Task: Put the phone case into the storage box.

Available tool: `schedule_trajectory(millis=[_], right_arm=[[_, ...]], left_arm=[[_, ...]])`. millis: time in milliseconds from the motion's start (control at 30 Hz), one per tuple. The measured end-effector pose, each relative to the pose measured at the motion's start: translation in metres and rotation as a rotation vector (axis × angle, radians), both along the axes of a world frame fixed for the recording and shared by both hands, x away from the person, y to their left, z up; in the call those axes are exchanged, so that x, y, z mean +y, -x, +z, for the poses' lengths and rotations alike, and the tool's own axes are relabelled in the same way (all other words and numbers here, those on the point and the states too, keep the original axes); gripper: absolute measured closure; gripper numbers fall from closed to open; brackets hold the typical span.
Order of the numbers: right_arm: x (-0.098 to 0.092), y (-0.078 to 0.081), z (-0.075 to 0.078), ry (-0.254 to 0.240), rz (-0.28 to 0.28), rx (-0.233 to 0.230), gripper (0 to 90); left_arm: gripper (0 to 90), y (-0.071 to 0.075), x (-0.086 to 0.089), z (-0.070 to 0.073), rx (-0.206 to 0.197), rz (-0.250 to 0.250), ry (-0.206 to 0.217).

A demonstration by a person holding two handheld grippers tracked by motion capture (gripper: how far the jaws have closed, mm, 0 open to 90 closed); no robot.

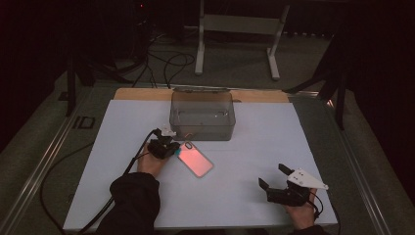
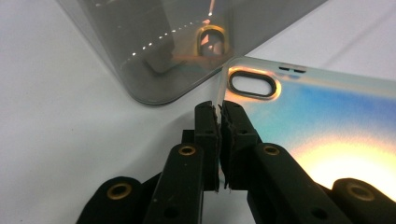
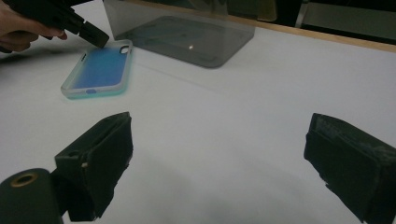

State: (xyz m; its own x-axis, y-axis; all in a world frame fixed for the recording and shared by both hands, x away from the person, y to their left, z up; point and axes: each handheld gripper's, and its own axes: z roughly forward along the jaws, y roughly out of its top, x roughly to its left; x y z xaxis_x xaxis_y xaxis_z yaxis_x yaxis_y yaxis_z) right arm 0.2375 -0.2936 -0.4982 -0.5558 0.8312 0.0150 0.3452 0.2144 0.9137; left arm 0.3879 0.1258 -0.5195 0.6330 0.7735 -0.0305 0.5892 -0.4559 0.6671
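The white-topped desk carries a smoky transparent plastic box, and just in front of that box lies a flat iridescent pink-blue phone case with a translucent rim, its long axis running diagonally away from the box toward the person. The left hand-held gripper sits at the case's box-side corner, jaws pressed together on its thin rim beside the camera cut-out. The right hand-held gripper rests well apart from the box, jaws spread wide and empty, so the left hand is the nearer.
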Motion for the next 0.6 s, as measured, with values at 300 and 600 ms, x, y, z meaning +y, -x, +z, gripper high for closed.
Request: schedule_trajectory(millis=[300, 600], right_arm=[[-0.001, 0.000, 0.000, -0.001, -0.001, 0.001, 7.9], [0.000, -0.001, 0.000, -0.005, 0.003, 0.006, 7.9]], left_arm=[[89.0, 0.005, -0.002, 0.002, -0.029, -0.018, -0.009], [89.0, 0.010, 0.002, 0.010, -0.067, -0.010, 0.011]])
